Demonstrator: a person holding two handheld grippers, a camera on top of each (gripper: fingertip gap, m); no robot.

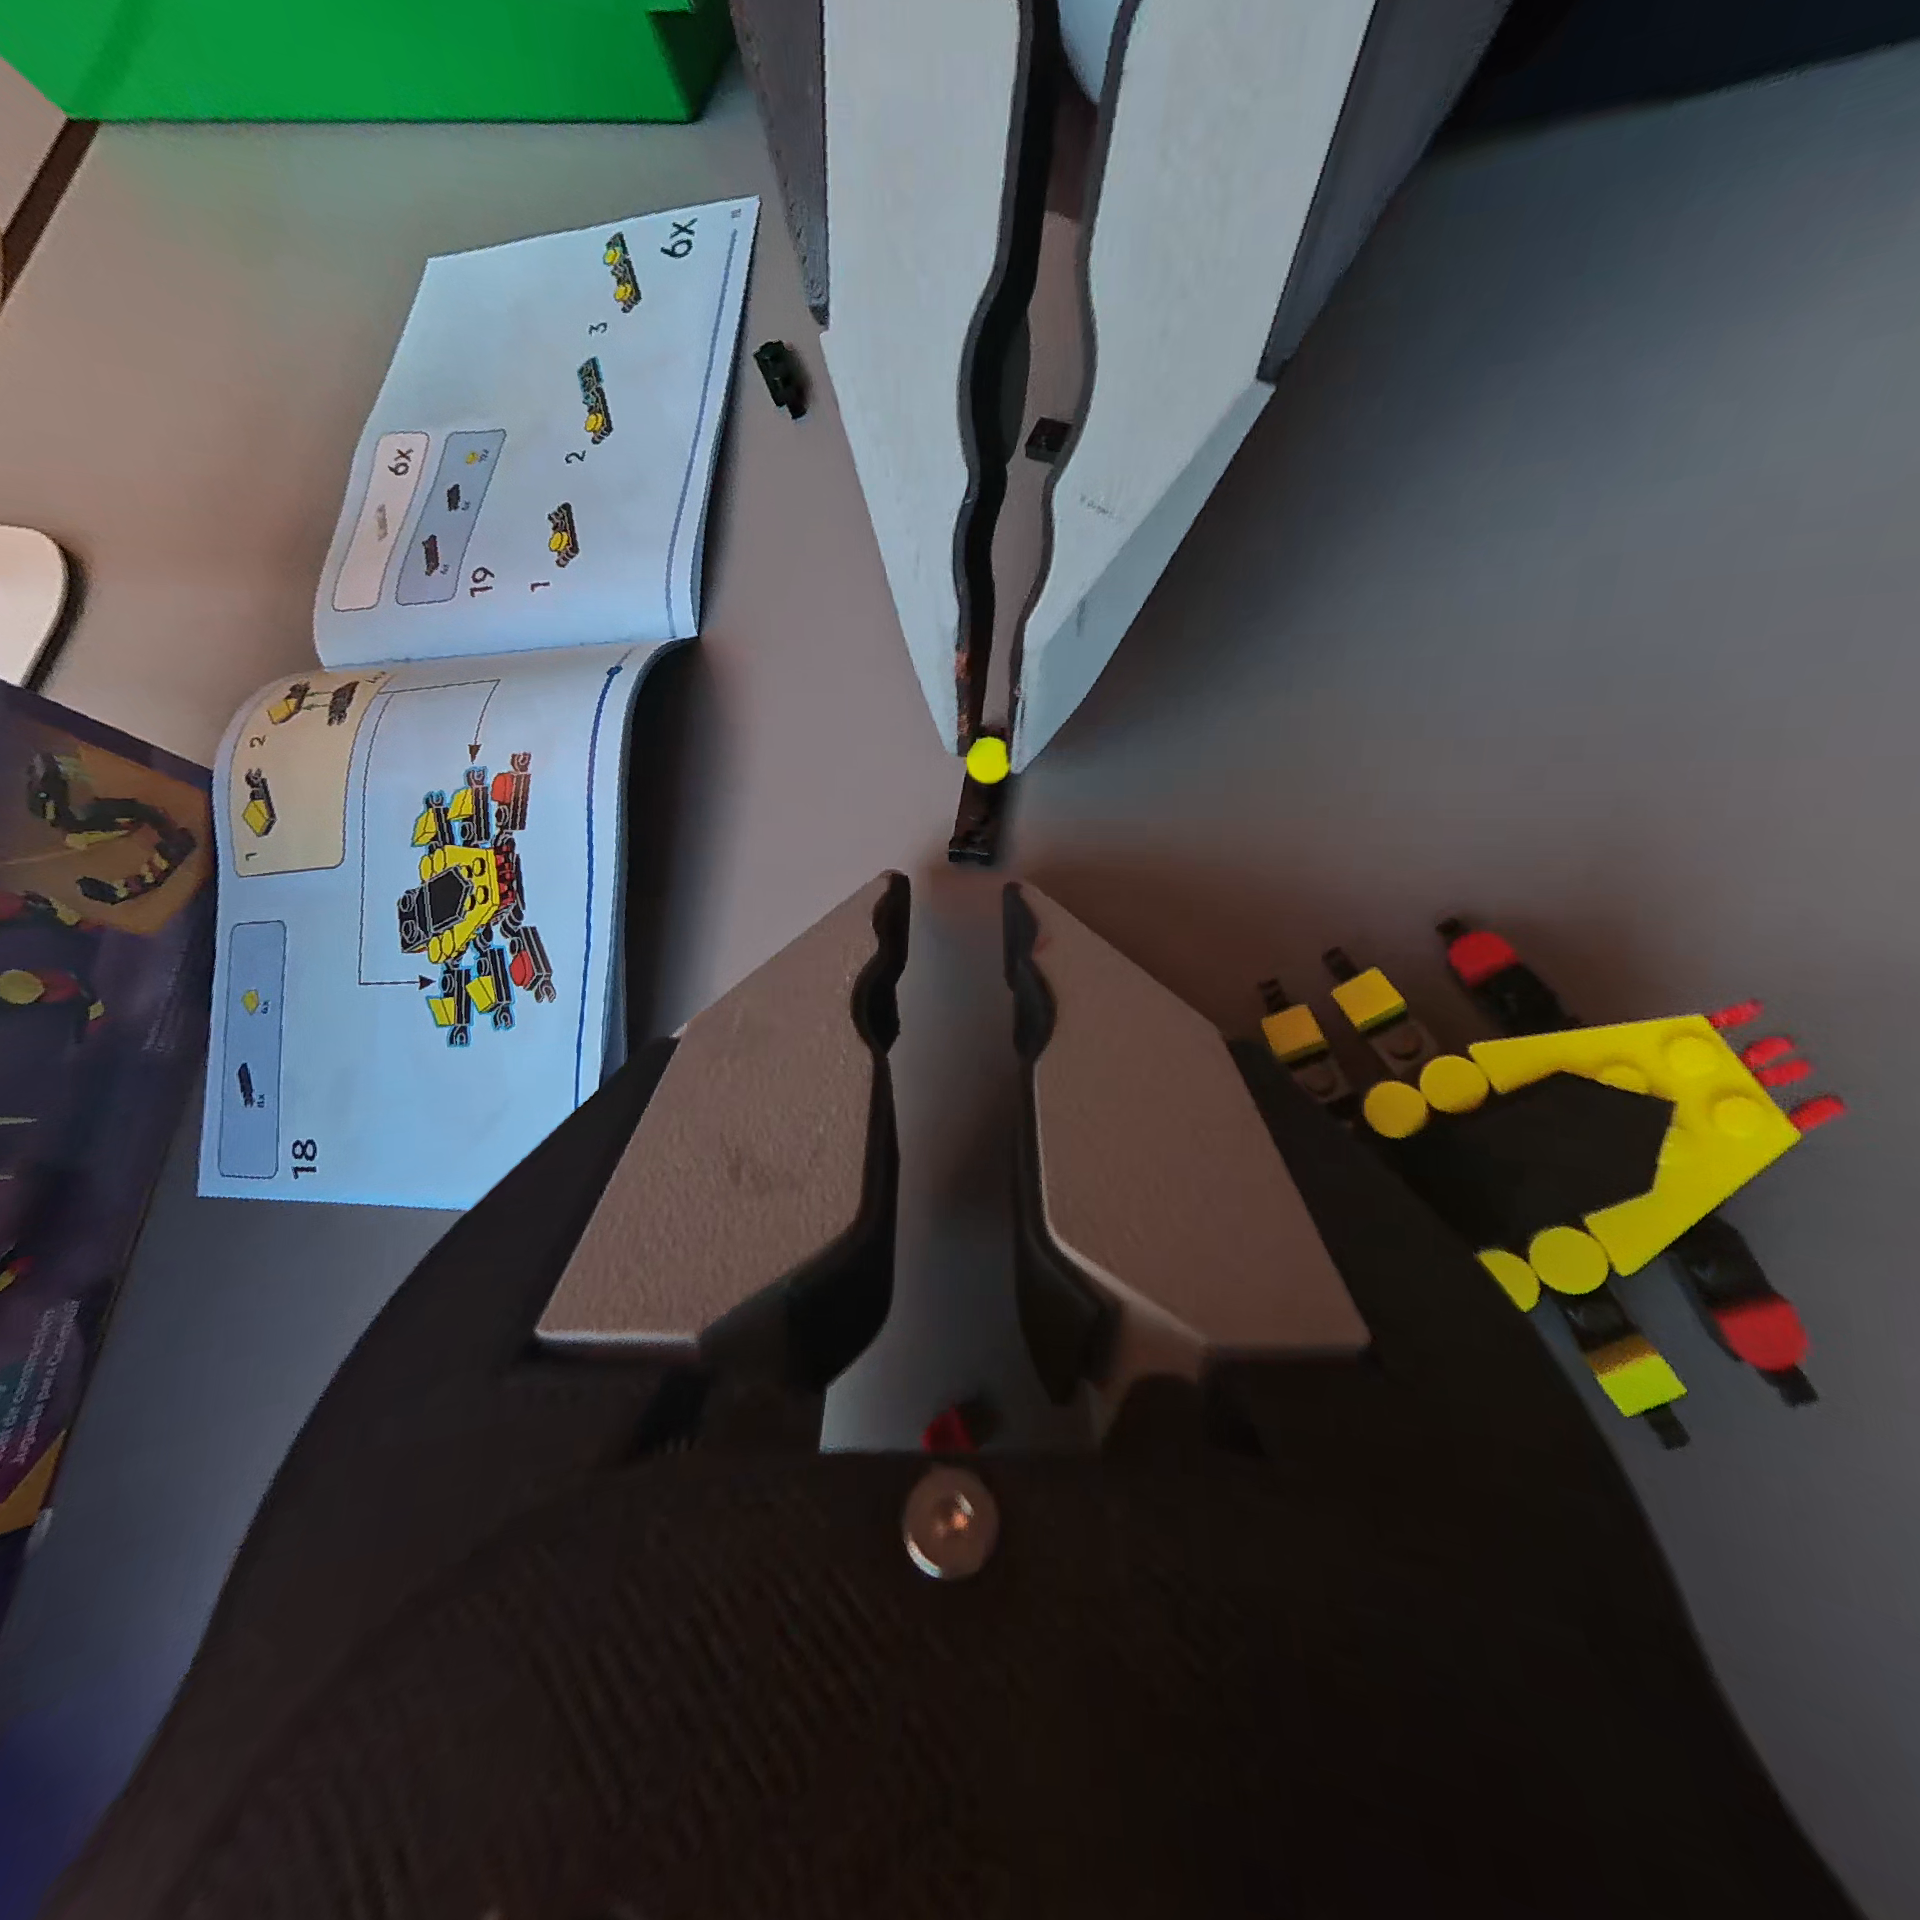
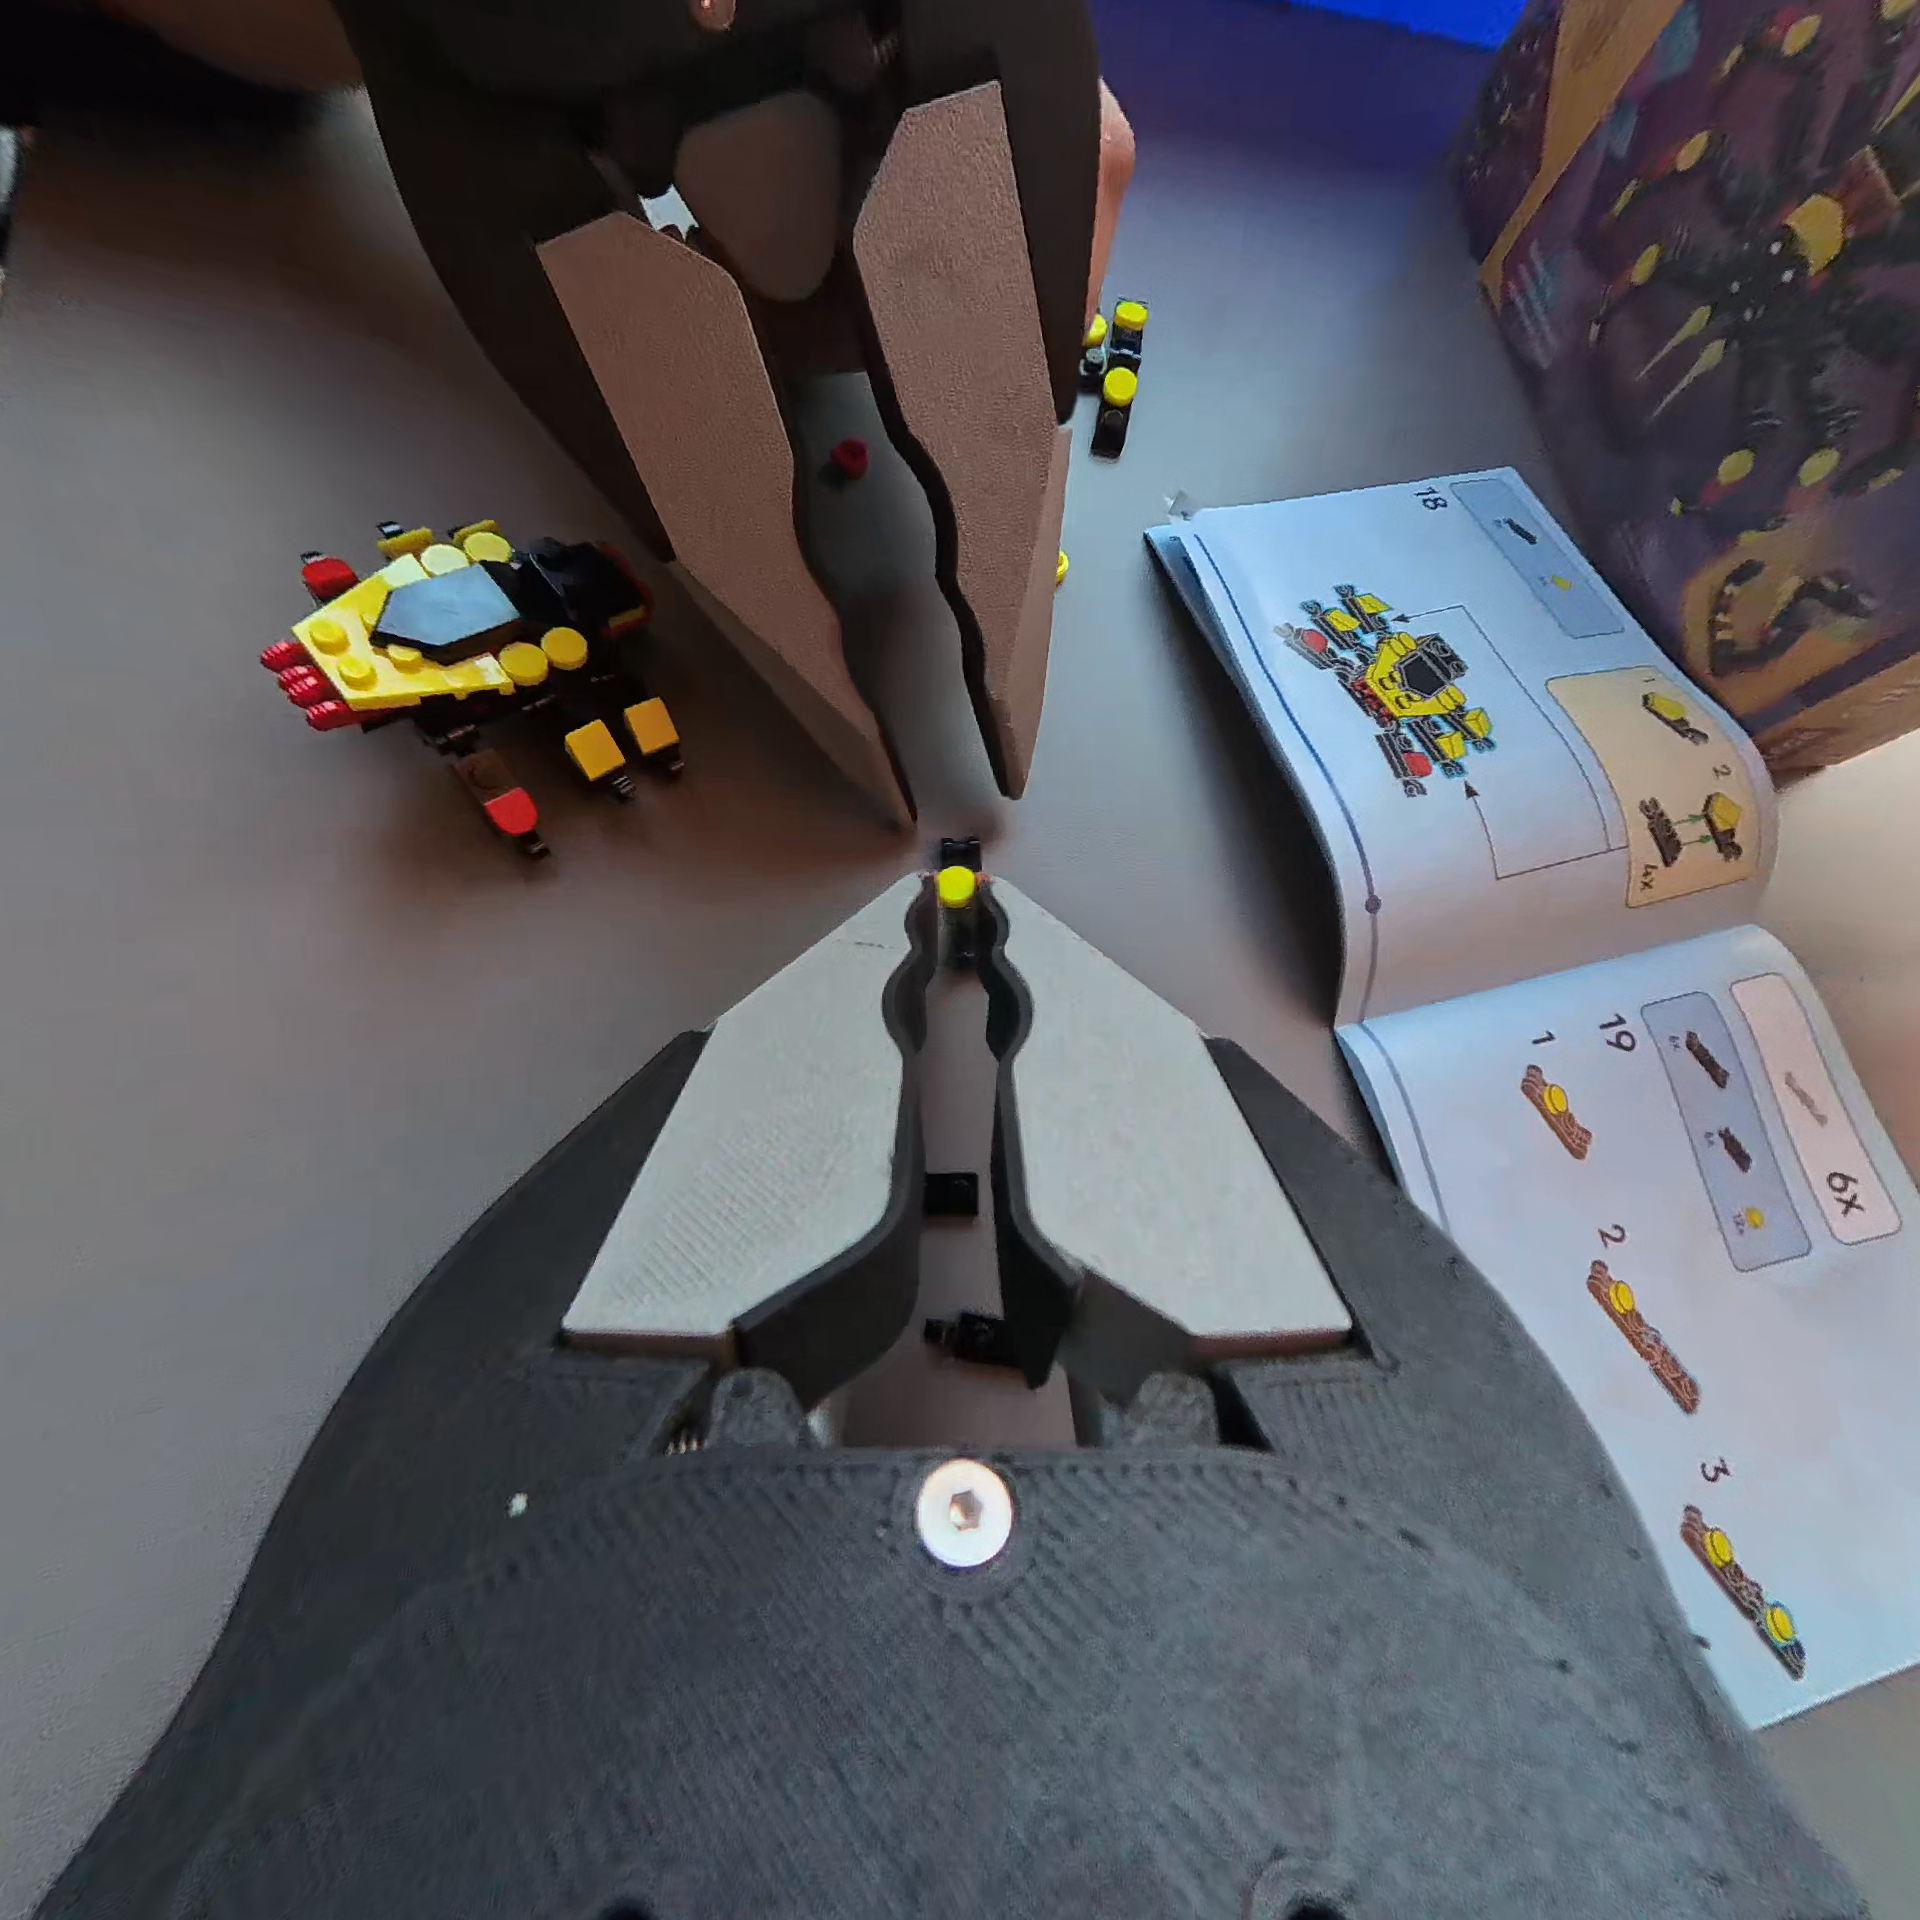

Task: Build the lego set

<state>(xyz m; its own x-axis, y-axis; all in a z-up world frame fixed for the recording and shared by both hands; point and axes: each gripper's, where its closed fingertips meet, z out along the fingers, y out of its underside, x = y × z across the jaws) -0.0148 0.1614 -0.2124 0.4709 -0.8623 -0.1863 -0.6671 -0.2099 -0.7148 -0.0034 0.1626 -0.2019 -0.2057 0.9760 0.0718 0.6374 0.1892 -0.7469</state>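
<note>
My right gripper is shut on a small black lego piece with a yellow round stud on top, just above the table. In the left wrist view the right gripper comes in from the top, and the black piece sticks out past its tips. My left gripper is open and empty, its tips just short of the piece's free end; it also shows in the right wrist view. The yellow and black model with red tips sits on the table, right of my left gripper.
An open instruction booklet lies beside a purple set box. A green box stands at the back. Loose black pieces, a red piece and black strips with yellow studs lie on the table.
</note>
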